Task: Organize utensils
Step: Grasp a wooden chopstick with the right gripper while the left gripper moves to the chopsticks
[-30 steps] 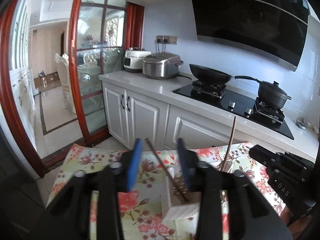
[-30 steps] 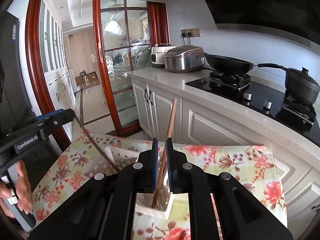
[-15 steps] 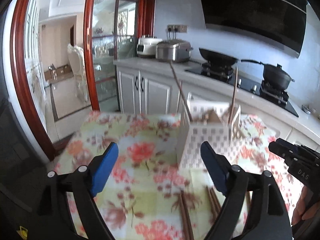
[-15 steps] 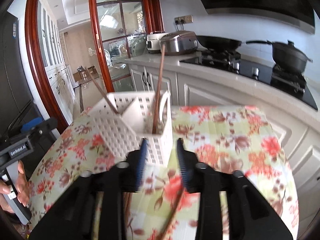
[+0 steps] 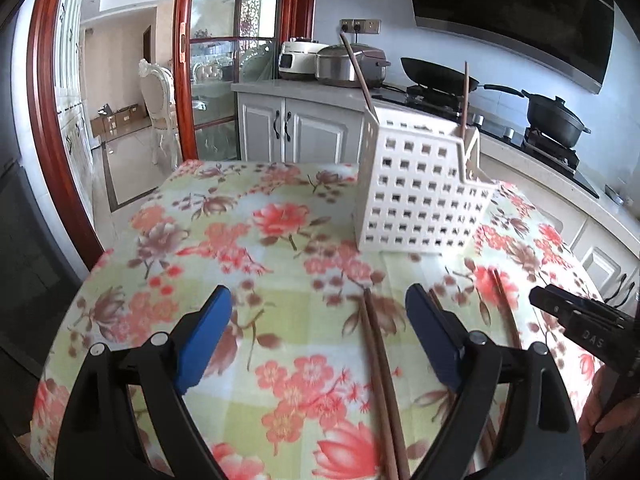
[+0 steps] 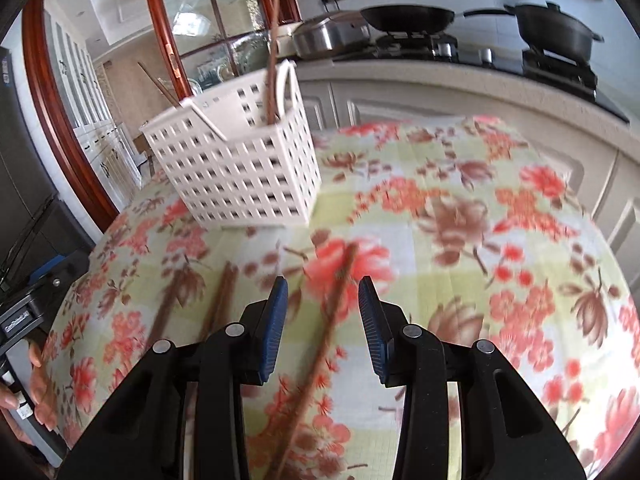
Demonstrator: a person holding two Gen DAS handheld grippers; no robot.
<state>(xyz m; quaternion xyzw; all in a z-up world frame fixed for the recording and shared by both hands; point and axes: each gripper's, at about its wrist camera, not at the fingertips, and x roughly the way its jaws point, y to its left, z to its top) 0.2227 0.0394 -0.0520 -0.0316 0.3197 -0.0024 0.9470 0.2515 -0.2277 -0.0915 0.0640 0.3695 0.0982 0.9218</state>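
Note:
A white perforated utensil holder (image 5: pixel 420 192) (image 6: pixel 240 168) stands on the floral tablecloth (image 5: pixel 260 248). Two brown chopsticks lean in it, one in the left compartment (image 5: pixel 360 76) and one on the right (image 5: pixel 464 100). My left gripper (image 5: pixel 316 332) is open wide, low over the cloth, with a pair of chopsticks (image 5: pixel 376 360) lying between its pads, untouched. In the right wrist view my right gripper (image 6: pixel 323 320) is open, and a single chopstick (image 6: pixel 336 300) lies on the cloth between its pads. More chopsticks (image 6: pixel 224 296) lie to its left.
Behind the table runs a white kitchen counter (image 5: pixel 304 92) with rice cookers (image 5: pixel 348 64), a wok (image 5: pixel 436 72) and a black pot (image 5: pixel 556 120) on the hob. A red-framed glass door (image 5: pixel 224 60) is at the back left. A hand (image 6: pixel 38 360) holds the left gripper.
Both grippers let go of the chopsticks they held above the holder; those now stand in it. Both opened, drew back and dropped low over the chopsticks on the cloth.

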